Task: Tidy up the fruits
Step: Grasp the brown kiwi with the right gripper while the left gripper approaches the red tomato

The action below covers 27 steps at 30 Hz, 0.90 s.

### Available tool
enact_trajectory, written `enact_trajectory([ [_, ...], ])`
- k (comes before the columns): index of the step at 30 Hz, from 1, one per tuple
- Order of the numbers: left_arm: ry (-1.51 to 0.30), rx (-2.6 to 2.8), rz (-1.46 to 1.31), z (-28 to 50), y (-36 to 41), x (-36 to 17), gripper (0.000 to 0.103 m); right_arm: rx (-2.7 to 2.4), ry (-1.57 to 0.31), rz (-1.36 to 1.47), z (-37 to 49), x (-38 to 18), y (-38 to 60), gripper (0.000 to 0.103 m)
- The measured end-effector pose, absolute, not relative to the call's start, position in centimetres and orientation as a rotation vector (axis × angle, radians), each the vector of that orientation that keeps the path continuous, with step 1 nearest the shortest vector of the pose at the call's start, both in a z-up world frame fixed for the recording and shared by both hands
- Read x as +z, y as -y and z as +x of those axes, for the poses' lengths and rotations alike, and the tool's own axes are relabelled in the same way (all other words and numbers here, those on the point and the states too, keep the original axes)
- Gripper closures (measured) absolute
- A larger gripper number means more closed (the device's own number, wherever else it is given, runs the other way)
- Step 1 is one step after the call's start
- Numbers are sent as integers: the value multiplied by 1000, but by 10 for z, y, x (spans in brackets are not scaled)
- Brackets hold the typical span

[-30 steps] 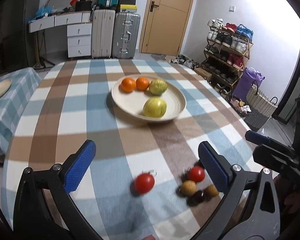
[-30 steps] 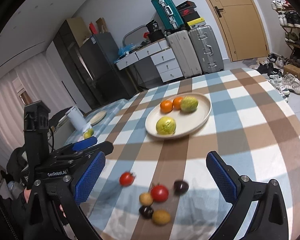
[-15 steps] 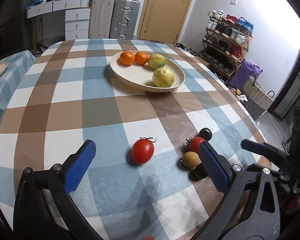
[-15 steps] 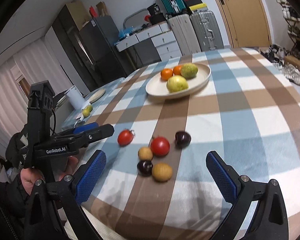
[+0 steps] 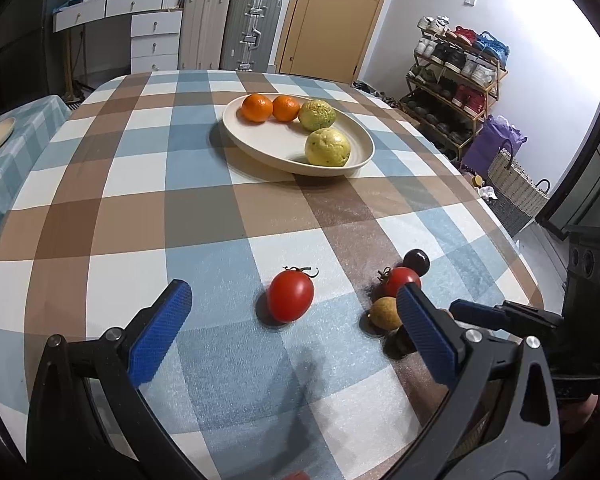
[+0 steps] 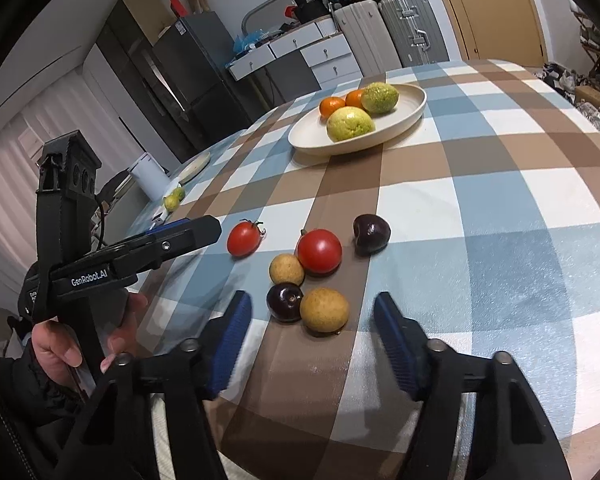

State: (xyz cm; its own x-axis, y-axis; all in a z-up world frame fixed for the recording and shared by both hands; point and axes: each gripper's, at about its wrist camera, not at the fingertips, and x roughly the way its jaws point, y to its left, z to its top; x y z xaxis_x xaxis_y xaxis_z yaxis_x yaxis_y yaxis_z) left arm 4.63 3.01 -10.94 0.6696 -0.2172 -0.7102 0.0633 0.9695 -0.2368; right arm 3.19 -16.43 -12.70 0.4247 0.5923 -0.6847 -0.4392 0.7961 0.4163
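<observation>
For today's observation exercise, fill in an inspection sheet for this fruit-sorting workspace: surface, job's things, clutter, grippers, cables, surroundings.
Surface: checked tablecloth, flat.
Job's things: plate holding two oranges and two yellow-green fruits; loose on the cloth, lone tomato and a cluster of small fruits.
Clutter: nothing seen.
Grippers: left gripper open around the lone tomato, not touching; right gripper closing, brown fruit ahead of its pads.
Cables: nothing seen.
Surroundings: suitcases, shoe rack, door.

Two tomatoes (image 6: 319, 251), two tan fruits (image 6: 324, 309), two dark plums (image 6: 371, 233), two oranges (image 5: 257, 107), two guavas (image 5: 327, 147), one plate (image 5: 260, 151).
</observation>
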Motion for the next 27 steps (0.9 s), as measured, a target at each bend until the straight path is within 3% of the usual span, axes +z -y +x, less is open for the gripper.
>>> enact_trajectory([
  [1, -823, -158, -197, 46, -30, -109, 1, 654, -935, 183, 33, -128, 163, 53],
  [7, -828, -153, -202, 48, -34, -111, 1, 654, -964, 217, 38, -136, 165, 64],
  [9, -831, -153, -204, 48, -34, -113, 1, 662, -971, 221, 37, -138, 165, 74],
  [27, -873, -126, -202, 61, -45, -135, 1, 659, -914, 239, 35, -129, 174, 76],
])
